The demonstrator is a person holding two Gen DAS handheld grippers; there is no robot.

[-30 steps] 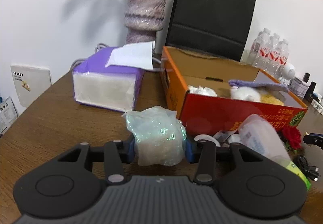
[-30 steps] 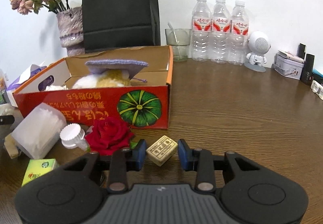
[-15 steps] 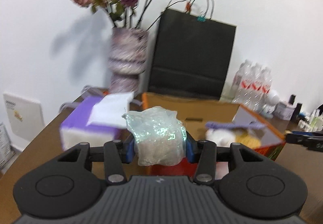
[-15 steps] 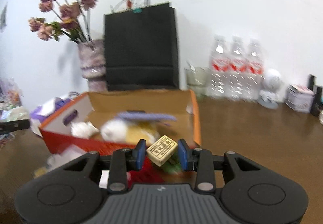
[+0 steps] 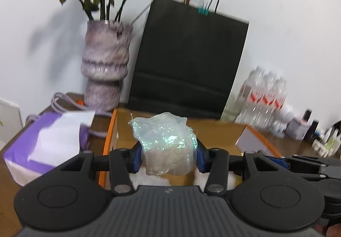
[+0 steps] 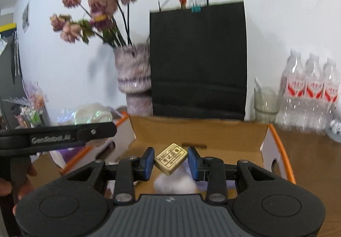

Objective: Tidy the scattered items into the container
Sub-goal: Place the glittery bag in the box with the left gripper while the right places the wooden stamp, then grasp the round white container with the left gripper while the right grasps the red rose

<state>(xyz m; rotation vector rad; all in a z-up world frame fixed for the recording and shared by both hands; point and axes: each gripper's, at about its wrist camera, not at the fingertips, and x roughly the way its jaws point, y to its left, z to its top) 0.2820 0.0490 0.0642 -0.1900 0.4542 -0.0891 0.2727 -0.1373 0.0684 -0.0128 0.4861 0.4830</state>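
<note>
My left gripper is shut on a glittery clear plastic bag and holds it over the left end of the open orange cardboard box. My right gripper is shut on a small beige printed block and holds it above the same box, over white fluffy stuff inside. The left gripper and its bag show at the left of the right wrist view. The right gripper shows at the right edge of the left wrist view.
A purple tissue box stands left of the orange box. Behind it stand a vase of dried roses, a black paper bag, a glass and water bottles. Small items line the far right.
Both grippers have risen from the table and moved forward over the orange box, each still holding its item. The clutter in front of the box has dropped out of view.
</note>
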